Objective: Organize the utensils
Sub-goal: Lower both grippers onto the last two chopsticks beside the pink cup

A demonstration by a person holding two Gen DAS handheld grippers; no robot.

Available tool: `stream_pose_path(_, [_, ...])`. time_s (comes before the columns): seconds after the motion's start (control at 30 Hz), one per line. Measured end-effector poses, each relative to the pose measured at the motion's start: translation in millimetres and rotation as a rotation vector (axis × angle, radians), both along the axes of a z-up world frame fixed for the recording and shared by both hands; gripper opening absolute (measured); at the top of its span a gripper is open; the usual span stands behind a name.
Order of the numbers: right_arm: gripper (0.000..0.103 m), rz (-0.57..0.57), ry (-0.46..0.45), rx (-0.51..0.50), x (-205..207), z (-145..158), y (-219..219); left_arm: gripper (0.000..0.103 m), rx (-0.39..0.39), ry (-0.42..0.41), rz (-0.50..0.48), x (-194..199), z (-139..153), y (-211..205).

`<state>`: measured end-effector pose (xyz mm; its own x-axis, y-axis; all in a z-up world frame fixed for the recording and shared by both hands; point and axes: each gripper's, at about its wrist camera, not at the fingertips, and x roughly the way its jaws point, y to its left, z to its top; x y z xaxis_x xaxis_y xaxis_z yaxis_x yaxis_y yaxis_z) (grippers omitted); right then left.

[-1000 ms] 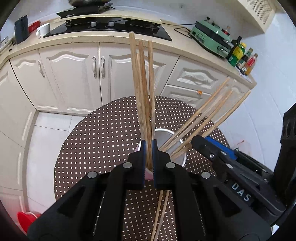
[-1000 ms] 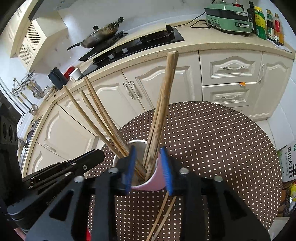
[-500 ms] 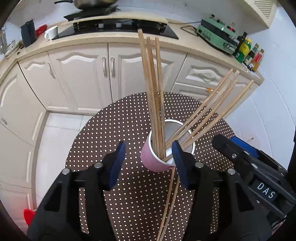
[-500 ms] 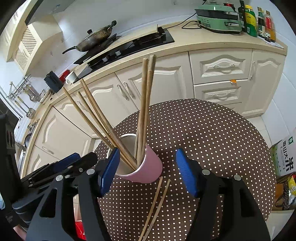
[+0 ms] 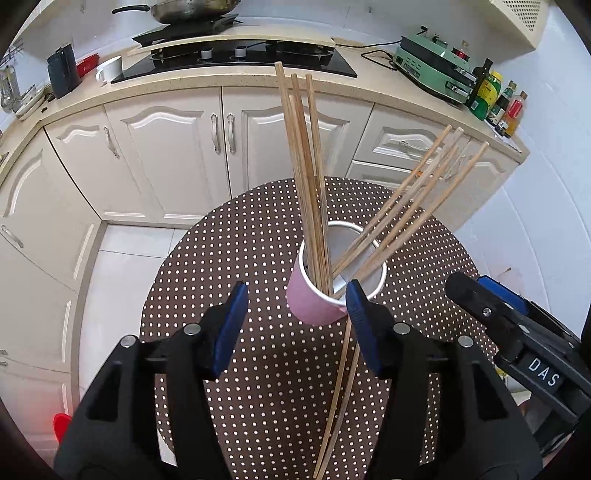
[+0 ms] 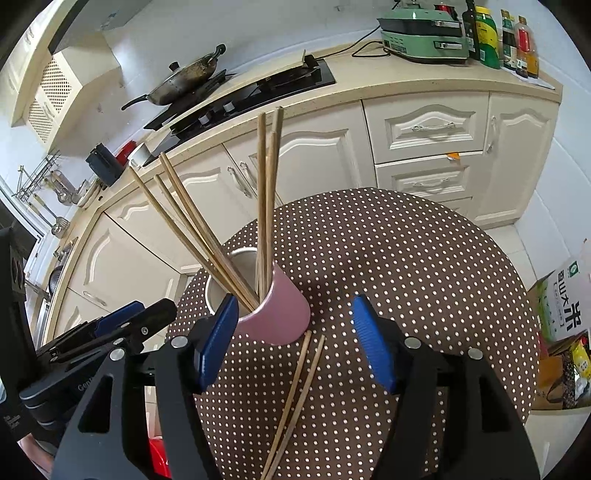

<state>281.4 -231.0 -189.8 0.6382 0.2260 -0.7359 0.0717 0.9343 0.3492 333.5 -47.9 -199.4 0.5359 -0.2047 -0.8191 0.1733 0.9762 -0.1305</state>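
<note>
Pink cup (image 5: 314, 301) w/ chopsticks (image 5: 306, 166) upright on dotted table (image 5: 229, 258). Left gripper (image 5: 293, 328) still opening, nothing gripped. Right gripper (image 6: 295, 343) wide, empty. Two loose chopsticks (image 6: 295, 398) lie between right gripper's fingers.

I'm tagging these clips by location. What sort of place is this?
A home kitchen, most likely: a gas hob with a wok on a counter, cream cabinets below, and sauce bottles beside a green electric grill.
</note>
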Motion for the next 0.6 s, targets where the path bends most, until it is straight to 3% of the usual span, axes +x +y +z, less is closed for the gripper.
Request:
stream_pose_path(0.13, [0.063,-0.005,0.01,-0.002,-9.7,-2.4,-4.1,0.055,0.004,0.002,-0.001,-7.8,0.2,-1.3])
stream_pose_path(0.27, [0.071,-0.019,0.015,-0.005,-22.0,-5.2,-6.8,0.055,0.02,0.003,-0.006,-16.5,-0.2,-2.2])
stream_pose_path(0.6, [0.074,-0.04,0.065,-0.007,-43.9,-20.9,-8.6,0.055,0.068,0.054,-0.014,-37.9,-19.7,0.8])
